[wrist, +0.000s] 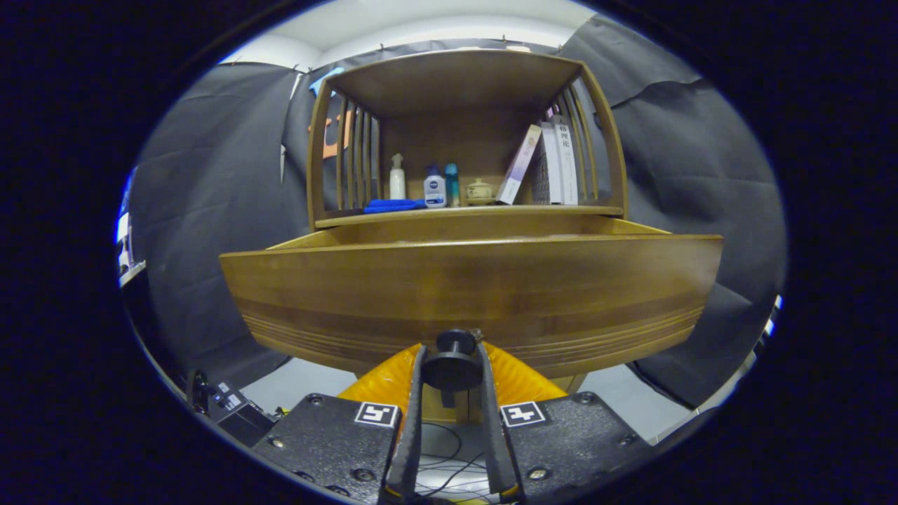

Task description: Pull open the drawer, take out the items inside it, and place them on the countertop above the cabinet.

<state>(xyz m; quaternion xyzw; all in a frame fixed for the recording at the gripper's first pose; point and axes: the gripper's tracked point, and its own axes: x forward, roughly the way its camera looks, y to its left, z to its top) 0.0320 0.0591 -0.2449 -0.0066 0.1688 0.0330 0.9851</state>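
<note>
Gripper view: our tool [452,365] pinches the drawer [470,294] knob [452,361] between both fingers, so we can draw it out below the desk [470,212].

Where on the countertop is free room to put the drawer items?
The gripper is shut on the drawer knob. Free: countertop front edge. Crowded: blue cloth, bottles, small jar, books behind.
</note>
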